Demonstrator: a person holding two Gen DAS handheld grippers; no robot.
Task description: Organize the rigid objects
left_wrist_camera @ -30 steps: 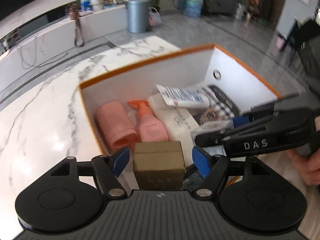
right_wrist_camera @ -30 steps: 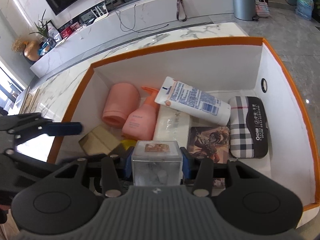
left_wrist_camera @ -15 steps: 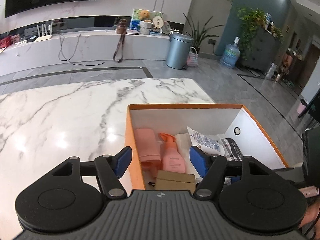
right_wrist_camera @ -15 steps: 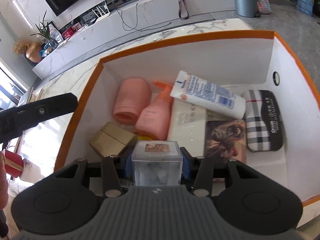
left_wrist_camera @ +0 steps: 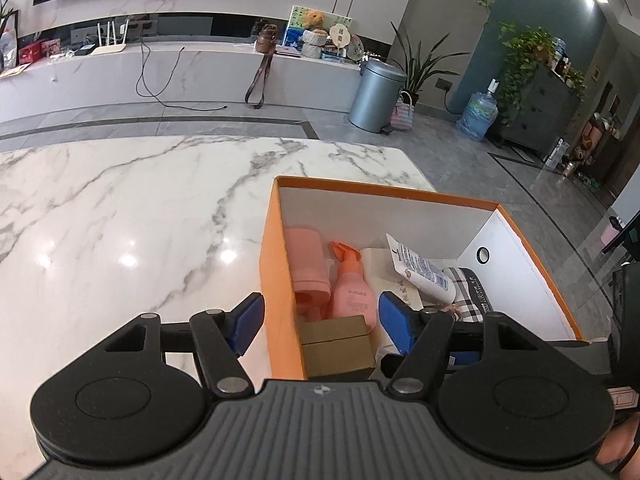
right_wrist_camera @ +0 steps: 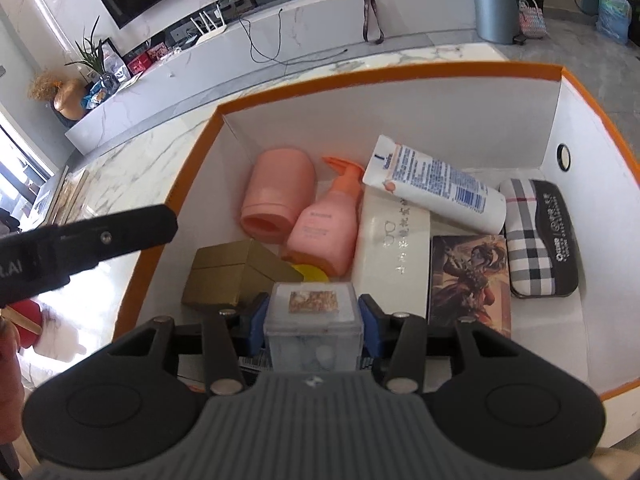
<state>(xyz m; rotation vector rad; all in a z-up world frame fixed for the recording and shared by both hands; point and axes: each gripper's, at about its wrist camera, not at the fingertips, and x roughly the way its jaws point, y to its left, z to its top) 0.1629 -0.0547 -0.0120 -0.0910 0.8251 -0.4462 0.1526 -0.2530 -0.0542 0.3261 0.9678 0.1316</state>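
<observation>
Right tongs clamp the clear cube just above the box's near-left gap, gold carton just ahead-left, while the left tongs, empty and having just narrowed, straddle the box's left wall.

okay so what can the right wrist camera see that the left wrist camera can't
Only the right wrist view shows the clear cube box clamped in the right gripper, a picture card and a yellow lid.

Only the left wrist view shows the left gripper, open and empty, over the orange box's left wall.

Both show the pink spray bottle, white tube and gold box.
</observation>
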